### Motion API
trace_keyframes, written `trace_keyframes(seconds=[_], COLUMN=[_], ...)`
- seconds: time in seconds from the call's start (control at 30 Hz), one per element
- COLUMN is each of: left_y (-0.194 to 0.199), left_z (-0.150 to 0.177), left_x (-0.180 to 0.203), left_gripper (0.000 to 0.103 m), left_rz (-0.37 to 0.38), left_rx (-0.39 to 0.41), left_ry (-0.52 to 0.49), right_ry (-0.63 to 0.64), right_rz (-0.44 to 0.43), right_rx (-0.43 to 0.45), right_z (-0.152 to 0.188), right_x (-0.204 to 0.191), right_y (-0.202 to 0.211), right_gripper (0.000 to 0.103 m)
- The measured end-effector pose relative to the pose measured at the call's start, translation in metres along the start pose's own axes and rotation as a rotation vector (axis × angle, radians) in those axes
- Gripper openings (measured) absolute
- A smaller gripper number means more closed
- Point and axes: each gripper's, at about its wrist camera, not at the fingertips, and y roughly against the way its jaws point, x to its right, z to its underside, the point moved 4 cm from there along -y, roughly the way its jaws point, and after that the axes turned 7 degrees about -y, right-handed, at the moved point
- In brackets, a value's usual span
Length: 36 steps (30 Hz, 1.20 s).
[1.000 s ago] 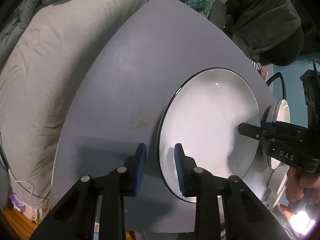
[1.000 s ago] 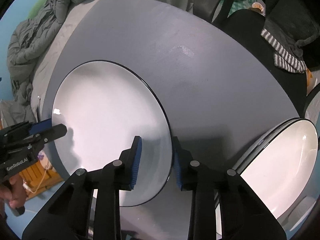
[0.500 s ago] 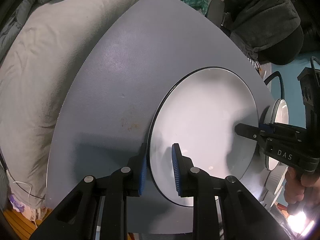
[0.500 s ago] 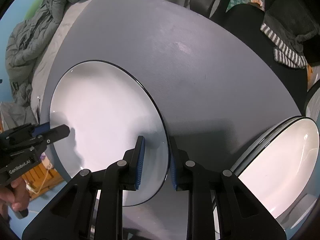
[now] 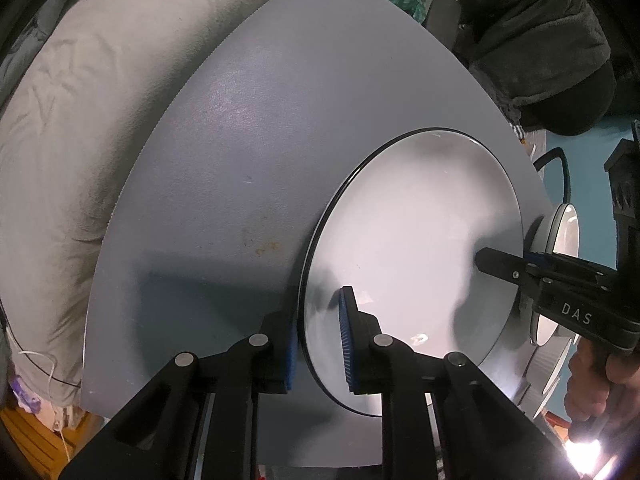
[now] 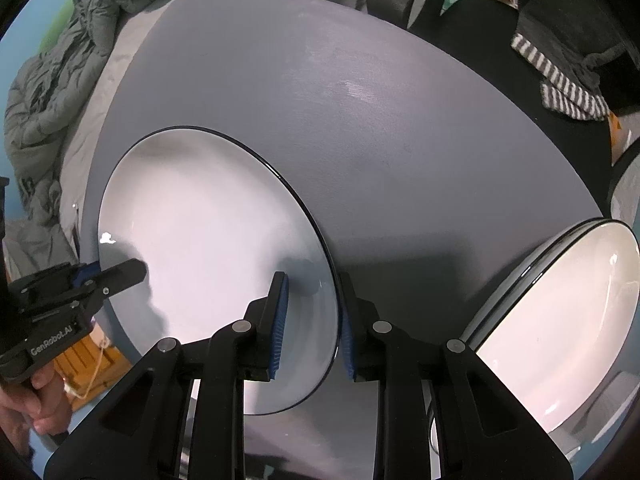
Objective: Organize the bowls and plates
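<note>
Plate [image 5: 412, 240]: white, dark-rimmed, on grey table [image 5: 260, 120].
Left gripper [image 5: 318, 340]: fingers straddled its near rim, gap remained.
Right gripper [image 6: 312, 320]: fingers straddled opposite rim, likewise unclosed.
Stack [image 6: 560, 312]: more plates, at right.

surface [image 5: 248, 128]: grey, matte, rounded corners, faint brown stain near centre | large white plate [image 6: 208, 240], dark rim, lies on near-left part | stack of white dark-rimmed plates [image 6: 560, 320] at near-right edge, well apart from large plate | far half bare
</note>
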Motion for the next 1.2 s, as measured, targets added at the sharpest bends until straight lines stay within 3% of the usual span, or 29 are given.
trace_keyframes(seconds=[0.63,1.2], left_y=[-0.008,0.01], left_z=[-0.003,0.006], left_x=[0.026,0.058], left_gripper=[0.017,0.018], left_rz=[-0.021,-0.016], left_rx=[-0.067,-0.046], left_ry=[-0.139,-0.184], right_ry=[-0.14,-0.156], right_rz=[-0.057,-0.039], right_rx=[0.021,0.046], right_z=[0.028,0.05], right_x=[0.023,0.034], right_y=[0.004,0.036], right_gripper=[0.02,0.019])
